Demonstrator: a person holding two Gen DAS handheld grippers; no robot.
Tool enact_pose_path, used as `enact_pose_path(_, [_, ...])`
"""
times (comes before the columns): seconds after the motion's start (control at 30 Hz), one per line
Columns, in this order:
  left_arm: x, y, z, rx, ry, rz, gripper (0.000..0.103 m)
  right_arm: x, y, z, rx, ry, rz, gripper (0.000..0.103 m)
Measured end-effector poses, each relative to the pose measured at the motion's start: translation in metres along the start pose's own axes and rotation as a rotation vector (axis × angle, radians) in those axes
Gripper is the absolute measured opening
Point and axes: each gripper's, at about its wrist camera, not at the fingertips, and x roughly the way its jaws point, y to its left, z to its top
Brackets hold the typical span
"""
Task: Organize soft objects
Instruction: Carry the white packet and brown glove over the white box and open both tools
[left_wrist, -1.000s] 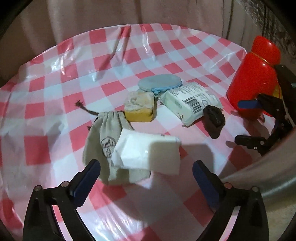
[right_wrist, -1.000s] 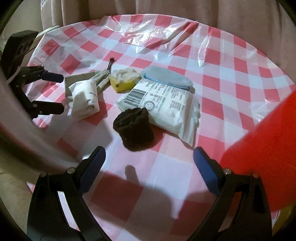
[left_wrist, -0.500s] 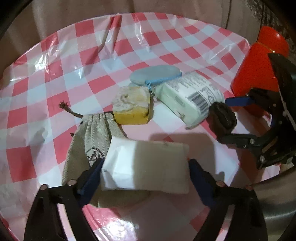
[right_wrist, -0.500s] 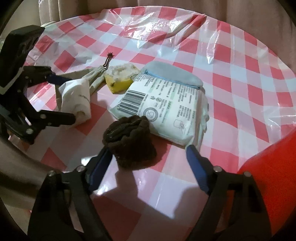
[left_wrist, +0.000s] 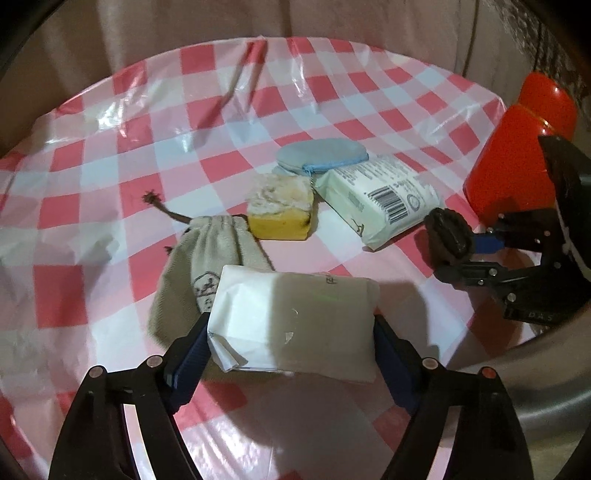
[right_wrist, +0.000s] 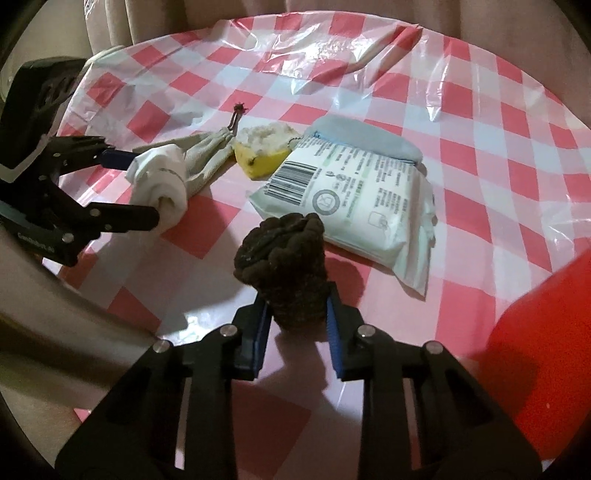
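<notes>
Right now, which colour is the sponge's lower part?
Yellow; the sponge shows best in the left wrist view.

- A home setting: the surface (left_wrist: 92, 206) wears a red-and-white checked plastic cover.
- Beige curtains (right_wrist: 332, 11) hang behind.
- Household items: sponge (left_wrist: 280, 212), wipes pack (right_wrist: 354, 195).

Bare checked surface (left_wrist: 92, 206) lies open to the left and far side of the cluster. The drawstring bag (left_wrist: 207, 254), sponge (left_wrist: 280, 214), blue pouch (left_wrist: 321, 155) and wipes packet (left_wrist: 380, 195) crowd the middle; a red container (left_wrist: 513, 162) blocks the right edge.
</notes>
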Motion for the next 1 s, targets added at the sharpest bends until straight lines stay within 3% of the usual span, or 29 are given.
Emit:
enact_pose_path(0.63, [-0.073, -0.002, -0.059, -0.184, -0.058, 0.099, 0.082, -0.077, 0.010, -0.033, 0.042, -0.054, -0.085, 0.029])
enact_pose_path(1.0, [-0.129, -0.041, -0.101, -0.206, -0.102, 0.103, 0.082, -0.127, 0.019, -0.066, 0.079, -0.069, -0.134, 0.029])
